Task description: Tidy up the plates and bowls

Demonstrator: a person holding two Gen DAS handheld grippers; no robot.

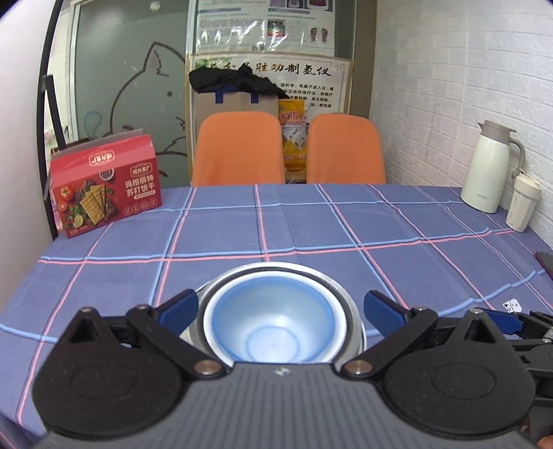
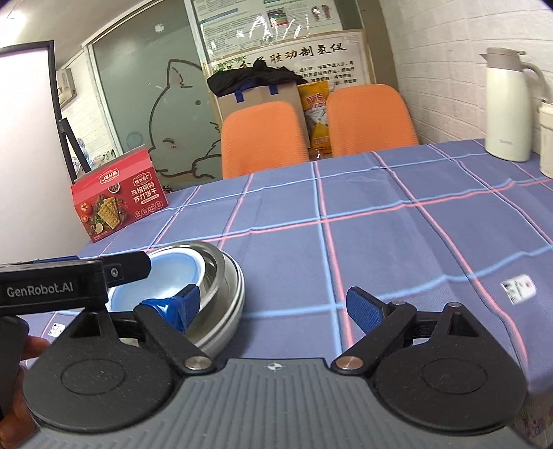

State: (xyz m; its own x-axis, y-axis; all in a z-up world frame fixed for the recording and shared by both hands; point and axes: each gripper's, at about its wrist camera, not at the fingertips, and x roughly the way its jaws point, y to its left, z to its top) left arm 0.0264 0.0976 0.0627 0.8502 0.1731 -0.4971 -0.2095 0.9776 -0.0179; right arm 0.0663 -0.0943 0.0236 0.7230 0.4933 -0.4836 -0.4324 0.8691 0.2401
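The blue bowl (image 1: 273, 324) sits inside the metal bowls (image 2: 224, 279) on the counter (image 1: 311, 224), between the wide left tongs (image 1: 280, 307). The right tongs (image 2: 273, 305) gape wide just beside it.

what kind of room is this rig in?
Probably an office break or meeting room: a table with a plaid cloth, two orange chairs, posters on the wall, and a thermos jug.

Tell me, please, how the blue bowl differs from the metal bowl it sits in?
The blue bowl is matte light blue, while the metal bowl is shiny silver. The blue bowl is smaller and nests inside; the metal bowl surrounds it, its rim showing all round. Both are round, upright and look empty.
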